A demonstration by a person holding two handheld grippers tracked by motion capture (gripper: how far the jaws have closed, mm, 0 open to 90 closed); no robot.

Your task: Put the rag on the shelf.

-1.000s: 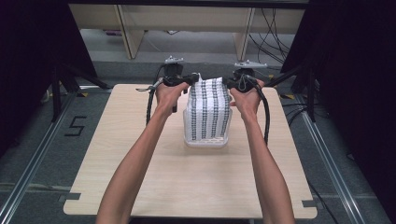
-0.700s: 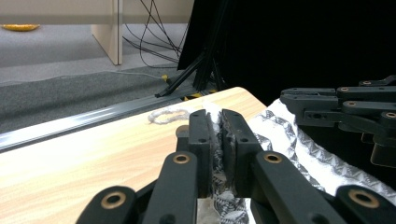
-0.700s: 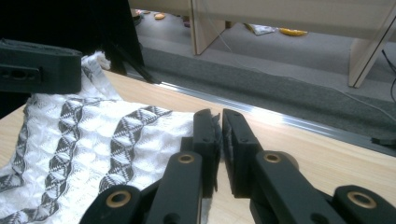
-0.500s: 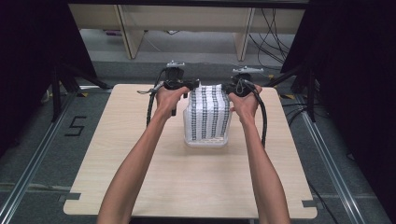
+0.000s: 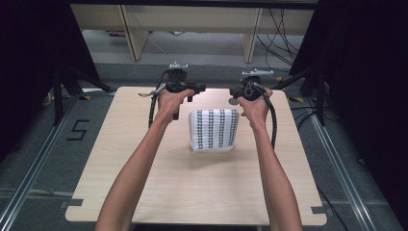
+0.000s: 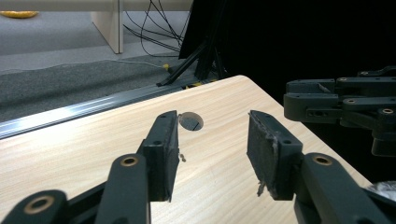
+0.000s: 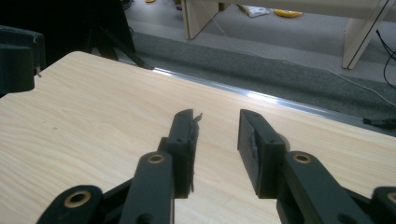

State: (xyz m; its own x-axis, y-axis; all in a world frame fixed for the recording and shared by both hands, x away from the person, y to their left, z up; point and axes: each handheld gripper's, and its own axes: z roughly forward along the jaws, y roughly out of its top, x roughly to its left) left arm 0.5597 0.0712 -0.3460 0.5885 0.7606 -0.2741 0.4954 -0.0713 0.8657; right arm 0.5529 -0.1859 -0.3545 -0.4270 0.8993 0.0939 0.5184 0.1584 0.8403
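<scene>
At mid-table, the folded patterned cloth lies flat between both hands. Left hand-held gripper and right hand-held gripper hover spread, empty. Next grasp probably needs jaws low at the cloth's edges.

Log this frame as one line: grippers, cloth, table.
left gripper: open, empty | right gripper: open, empty | patterned cloth: folded, lying free on table, between the hands | both jaws apart over bare wood

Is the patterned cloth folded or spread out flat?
Folded: the cloth lies as a compact rectangle with rounded, doubled edges on the table.
</scene>
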